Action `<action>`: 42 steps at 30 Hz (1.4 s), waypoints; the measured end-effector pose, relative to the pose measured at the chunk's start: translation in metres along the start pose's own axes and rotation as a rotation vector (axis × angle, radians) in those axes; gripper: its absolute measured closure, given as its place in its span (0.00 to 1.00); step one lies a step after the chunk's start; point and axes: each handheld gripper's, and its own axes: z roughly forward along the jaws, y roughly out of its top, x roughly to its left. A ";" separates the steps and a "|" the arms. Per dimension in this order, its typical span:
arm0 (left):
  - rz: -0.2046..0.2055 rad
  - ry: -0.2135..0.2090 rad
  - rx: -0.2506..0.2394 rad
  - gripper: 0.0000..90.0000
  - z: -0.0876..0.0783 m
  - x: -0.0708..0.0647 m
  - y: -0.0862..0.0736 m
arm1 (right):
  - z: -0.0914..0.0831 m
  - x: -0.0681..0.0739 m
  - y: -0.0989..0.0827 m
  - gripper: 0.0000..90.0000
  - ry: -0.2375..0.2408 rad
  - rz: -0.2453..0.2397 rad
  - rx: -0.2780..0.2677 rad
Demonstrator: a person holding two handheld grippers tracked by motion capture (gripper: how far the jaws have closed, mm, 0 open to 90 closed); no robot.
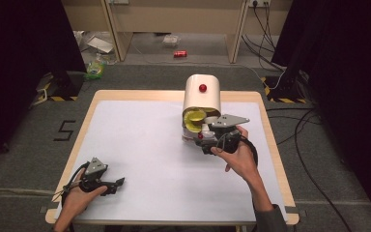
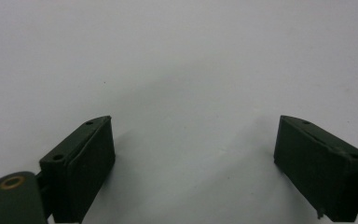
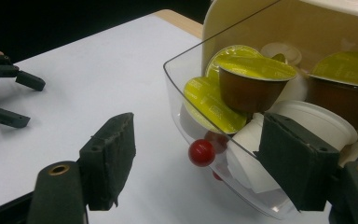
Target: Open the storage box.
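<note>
Hands enter from the near edge of the white-topped table [image 1: 140, 159], each carrying a black two-jaw gripper. The left gripper [image 1: 118, 185] lies nearest, close to the table's front left corner and well apart from the cream container [image 1: 202, 94]; its jaws are spread wide over bare white surface in the left gripper view [image 2: 193, 158], with nothing between them. Farther in, the right gripper [image 1: 204, 139] sits right against the front of the container, on the table's far right half. In the right gripper view [image 3: 200, 172] its jaws stand apart on either side of the clear drawer [image 3: 186, 123] pulled out of the container; one jaw is outside the drawer wall, the other overlaps the drawer, and it cannot be told whether the pads press on it. A small red knob [image 3: 201, 152] on the drawer front sits between the jaws. Inside the drawer lie coffee capsules [image 3: 251, 81], brown with yellow-green lids, and white ones beside them. Beyond the container's top, another red knob [image 1: 202, 88] shows on its rounded cream cover.
</note>
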 end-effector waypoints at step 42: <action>-0.001 0.001 0.000 0.13 0.000 0.000 0.000 | -0.008 0.008 -0.006 0.32 0.014 -0.024 0.017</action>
